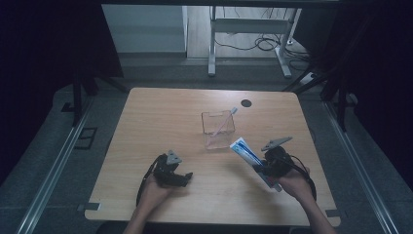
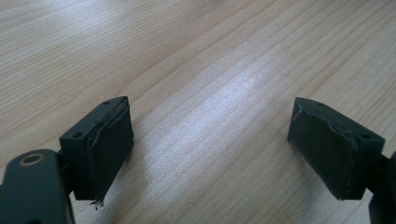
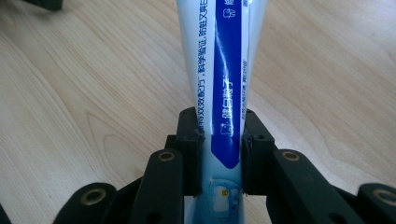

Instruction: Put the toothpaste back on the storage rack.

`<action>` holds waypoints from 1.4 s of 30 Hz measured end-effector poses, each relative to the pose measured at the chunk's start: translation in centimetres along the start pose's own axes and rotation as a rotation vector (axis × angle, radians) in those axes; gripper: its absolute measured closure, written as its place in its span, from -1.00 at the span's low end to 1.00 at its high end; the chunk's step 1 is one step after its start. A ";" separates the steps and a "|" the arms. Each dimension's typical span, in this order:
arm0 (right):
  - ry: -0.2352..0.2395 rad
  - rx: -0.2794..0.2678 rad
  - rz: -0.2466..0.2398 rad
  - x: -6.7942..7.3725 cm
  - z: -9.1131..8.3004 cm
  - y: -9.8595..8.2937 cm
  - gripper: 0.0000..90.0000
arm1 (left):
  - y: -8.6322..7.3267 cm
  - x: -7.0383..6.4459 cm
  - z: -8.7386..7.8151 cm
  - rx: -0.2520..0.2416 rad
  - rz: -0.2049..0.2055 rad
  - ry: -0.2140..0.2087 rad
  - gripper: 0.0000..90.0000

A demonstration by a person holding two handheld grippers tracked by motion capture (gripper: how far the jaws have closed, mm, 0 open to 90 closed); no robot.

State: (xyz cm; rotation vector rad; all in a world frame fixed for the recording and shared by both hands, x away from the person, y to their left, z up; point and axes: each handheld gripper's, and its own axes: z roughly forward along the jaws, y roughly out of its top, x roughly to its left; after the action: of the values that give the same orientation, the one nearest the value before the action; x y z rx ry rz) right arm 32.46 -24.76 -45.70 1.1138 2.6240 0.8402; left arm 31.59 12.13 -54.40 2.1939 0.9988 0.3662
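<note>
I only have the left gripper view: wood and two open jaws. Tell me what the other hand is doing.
Observer: The right gripper is shut on a blue and white toothpaste tube, its jaws pressing both sides of it.
Operator: Give me what else is on the table.
Observer: A clear plastic container stands near the table's middle, beyond both hands.
Operator: Say what's in it.
Observer: A toothbrush leans in it, head sticking out over the far right rim.
Operator: Tell me where the tube is relative to that.
Observer: In the high view the tube's wide end points toward the container's near right corner, close beside it; I cannot tell if they touch.
</note>
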 end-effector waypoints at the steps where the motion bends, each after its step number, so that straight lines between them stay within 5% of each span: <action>1: 0.001 -0.007 0.001 0.0 -0.1 0.1 0.63 | 0.0 0.0 0.0 -0.001 0.000 0.000 -0.69; 20: 0.005 -0.111 -0.001 -0.1 -2.0 2.2 0.63 | 0.0 0.0 0.0 0.003 0.004 0.001 -0.68; 42: 0.017 -0.191 -0.034 0.0 -1.9 5.5 0.63 | 0.0 0.0 0.0 0.004 0.006 0.001 -0.68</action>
State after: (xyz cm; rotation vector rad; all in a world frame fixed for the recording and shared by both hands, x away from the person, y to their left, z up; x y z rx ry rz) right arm 35.08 -22.50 -41.08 1.0139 2.5049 1.0716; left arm 31.61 12.16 -54.37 2.2007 0.9953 0.3686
